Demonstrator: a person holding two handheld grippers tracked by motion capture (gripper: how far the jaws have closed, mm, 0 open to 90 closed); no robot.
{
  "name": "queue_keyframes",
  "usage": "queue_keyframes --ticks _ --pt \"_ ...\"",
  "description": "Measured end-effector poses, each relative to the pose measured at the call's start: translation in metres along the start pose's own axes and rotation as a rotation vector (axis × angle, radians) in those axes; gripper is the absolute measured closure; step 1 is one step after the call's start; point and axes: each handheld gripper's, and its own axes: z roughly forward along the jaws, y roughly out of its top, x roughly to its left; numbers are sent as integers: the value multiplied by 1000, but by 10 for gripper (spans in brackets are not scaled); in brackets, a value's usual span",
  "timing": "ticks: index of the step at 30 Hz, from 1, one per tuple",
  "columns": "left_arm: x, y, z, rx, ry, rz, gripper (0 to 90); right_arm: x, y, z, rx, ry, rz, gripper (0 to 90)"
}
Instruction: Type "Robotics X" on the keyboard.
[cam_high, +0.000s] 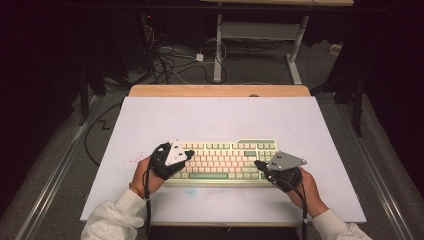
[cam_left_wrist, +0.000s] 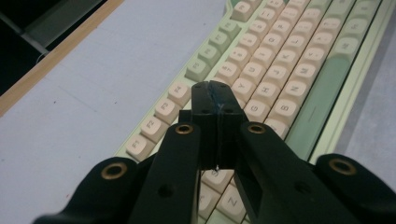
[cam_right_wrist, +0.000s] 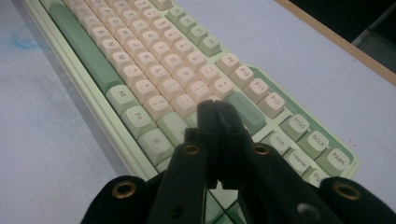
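Over the keyboard (cam_high: 225, 161), closed jaws.

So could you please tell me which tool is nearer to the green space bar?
Left. The left tool hangs over the keys just up-left of the space bar; the right tool is over the keyboard's right end, farther off.

1. We see a pale surface (cam_high: 210, 117) with a wooden far edge.
2. We see a green and cream keyboard (cam_high: 225, 157) lying flat on its near half.
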Motion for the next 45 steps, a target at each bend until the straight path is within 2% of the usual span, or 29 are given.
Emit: queue_keyframes --ticks 7,10,12,15,17,18,19,20,21,22,25,26,29,30,33,35,39,42,45 --pt "0 -13 -7 -6 14 -9 873 -1 1 0 -3 2 5 900" --pt "-1 -19 -12 -18 35 -6 871 -2 3 -1 -8 3 7 900" --pt "-1 -21 -14 -19 42 -5 829 -3 4 -1 -11 2 12 900" --pt "-3 -28 -19 -33 42 -13 828 -3 5 0 -14 4 9 900" --pt "-3 -29 -20 -33 39 -9 751 -3 6 0 -14 4 10 900" --pt "-4 -31 -21 -42 29 -3 751 -3 6 0 -14 4 10 900" --pt "-5 -33 -23 -52 25 8 700 -2 6 0 -13 5 11 900" --pt "-7 -35 -23 -49 29 17 636 -3 6 0 -14 7 8 900" --pt "-7 -36 -23 -41 36 19 514 -2 7 1 -12 8 8 900" --pt "-8 -38 -23 -42 36 15 467 -2 7 1 -11 10 7 900" --pt "-8 -42 -24 -46 33 2 374 -2 7 3 -9 14 8 900" --pt "-9 -44 -24 -39 44 -8 334 -2 8 3 -10 15 7 900" --pt "-10 -48 -23 -32 69 -21 307 -2 8 4 -10 14 9 900" --pt "-11 -49 -23 -32 80 -28 239 -2 9 5 -11 15 9 900" --pt "-12 -54 -26 -38 78 -41 220 -2 11 7 -15 19 12 900" --pt "-13 -57 -26 -33 78 -42 153 -3 13 10 -14 22 11 900" --pt "-16 -61 -28 -29 71 -46 154 -3 14 13 -11 30 8 900" --pt "-19 -64 -28 -18 84 -36 154 -3 17 17 -10 47 5 900" --pt "-20 -68 -30 -20 77 -53 155 -4 19 20 -7 50 7 900"
